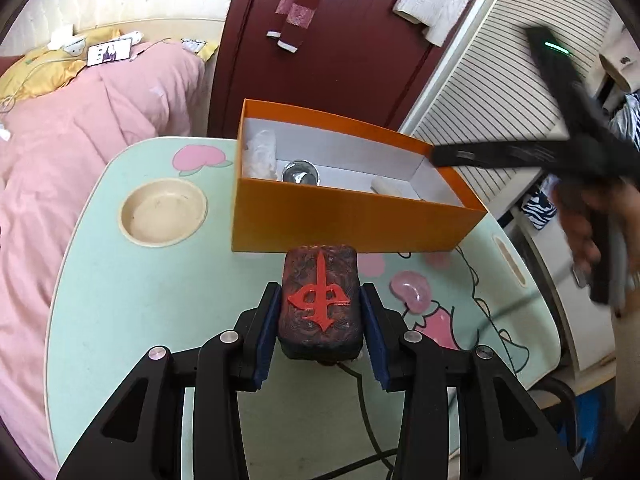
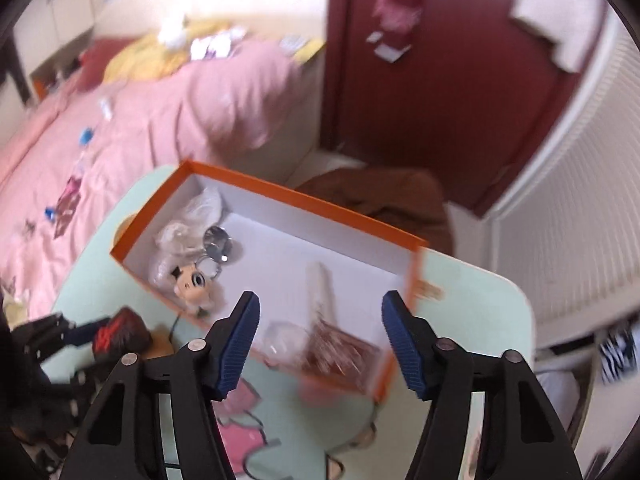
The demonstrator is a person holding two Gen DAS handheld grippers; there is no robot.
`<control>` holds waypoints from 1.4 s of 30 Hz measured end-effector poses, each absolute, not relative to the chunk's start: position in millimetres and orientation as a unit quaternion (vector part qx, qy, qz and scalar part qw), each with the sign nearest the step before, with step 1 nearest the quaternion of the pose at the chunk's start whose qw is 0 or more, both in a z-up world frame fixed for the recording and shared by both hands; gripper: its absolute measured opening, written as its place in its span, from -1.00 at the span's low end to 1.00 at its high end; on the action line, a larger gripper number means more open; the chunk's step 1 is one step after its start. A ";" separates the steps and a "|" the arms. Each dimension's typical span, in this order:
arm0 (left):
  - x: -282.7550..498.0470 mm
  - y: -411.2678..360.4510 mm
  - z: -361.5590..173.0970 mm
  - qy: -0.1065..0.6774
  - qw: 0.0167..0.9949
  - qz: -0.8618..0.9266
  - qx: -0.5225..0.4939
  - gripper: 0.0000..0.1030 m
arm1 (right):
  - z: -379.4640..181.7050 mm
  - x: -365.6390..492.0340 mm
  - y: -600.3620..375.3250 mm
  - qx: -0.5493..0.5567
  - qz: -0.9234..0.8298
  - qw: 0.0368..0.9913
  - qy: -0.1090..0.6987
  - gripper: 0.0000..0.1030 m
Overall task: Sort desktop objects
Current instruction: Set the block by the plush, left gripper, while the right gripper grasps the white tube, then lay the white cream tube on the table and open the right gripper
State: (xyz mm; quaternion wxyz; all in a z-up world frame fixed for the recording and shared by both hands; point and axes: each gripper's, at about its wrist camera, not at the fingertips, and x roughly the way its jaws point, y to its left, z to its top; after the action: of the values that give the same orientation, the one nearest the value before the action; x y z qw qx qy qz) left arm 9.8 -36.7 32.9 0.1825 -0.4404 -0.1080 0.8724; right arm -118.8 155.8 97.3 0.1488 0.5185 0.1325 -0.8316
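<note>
The block (image 1: pixel 320 300), dark brown with a red character on its top face, sits clamped between the blue pads (image 1: pixel 267 338) of the left gripper (image 1: pixel 320 312), just above the pale green table (image 1: pixel 120 300) and right in front of the orange box (image 1: pixel 344 220). A pink stone (image 1: pixel 412 290) lies on the table just to its right. The right gripper (image 2: pixel 320 328) hangs over the near end of the box, its fingers (image 2: pixel 240 340) spread wide apart and holding nothing. Inside the box lie a cartoon mouse keychain (image 2: pixel 192 280), a metal disc (image 2: pixel 218 240) and a crumpled plastic bag (image 2: pixel 188 224). Beyond the table is a bed with a pink quilt (image 1: pixel 80 140).
</note>
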 end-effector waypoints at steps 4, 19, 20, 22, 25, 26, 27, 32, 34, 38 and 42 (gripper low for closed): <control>14.1 -40.2 22.1 -0.110 0.172 0.866 -0.456 0.09 | 56.0 -157.4 142.6 0.590 -0.784 0.123 0.153 -0.32; 23.3 -41.1 11.1 -0.112 0.165 0.873 -0.446 0.57 | 51.6 -161.3 154.5 0.586 -0.792 0.153 0.085 -0.64; 23.3 -40.4 10.8 -0.110 0.162 0.874 -0.444 0.66 | 62.6 -158.8 155.7 0.571 -0.802 0.159 0.073 -0.65; 24.4 -36.9 9.9 -0.091 0.150 0.881 -0.440 0.69 | 86.8 -149.9 157.8 0.544 -0.820 0.172 0.048 -0.65; 25.4 -29.8 7.8 -0.057 0.135 0.888 -0.436 0.69 | 118.3 -128.6 158.7 0.512 -0.836 0.198 0.021 -0.65; 25.4 -28.1 7.2 -0.052 0.132 0.889 -0.435 0.69 | 126.5 -118.1 158.7 0.505 -0.837 0.210 0.014 -0.65; 25.4 -26.5 6.6 -0.047 0.129 0.890 -0.435 0.69 | 130.8 -110.3 157.1 0.503 -0.836 0.221 0.008 -0.65; 26.0 -22.3 4.5 -0.033 0.123 0.892 -0.434 0.70 | 105.6 -71.2 143.4 0.541 -0.797 0.266 -0.034 -0.64; 26.8 -23.3 4.7 -0.033 0.123 0.892 -0.433 0.70 | 91.1 -56.4 140.3 0.547 -0.793 0.265 -0.036 -0.64; 26.9 -23.0 4.7 -0.032 0.124 0.892 -0.433 0.71 | 74.8 -41.1 139.3 0.544 -0.795 0.266 -0.040 -0.64; 26.0 -21.2 4.6 -0.029 0.127 0.891 -0.434 0.79 | 72.5 -35.8 147.2 0.538 -0.797 0.270 -0.049 -0.64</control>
State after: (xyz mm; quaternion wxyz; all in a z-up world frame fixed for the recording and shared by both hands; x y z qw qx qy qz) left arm 26.0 -21.2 4.6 0.1271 -0.4344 -0.0286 0.8913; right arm -35.8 147.2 72.5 0.2702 0.5385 -0.0494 -0.7966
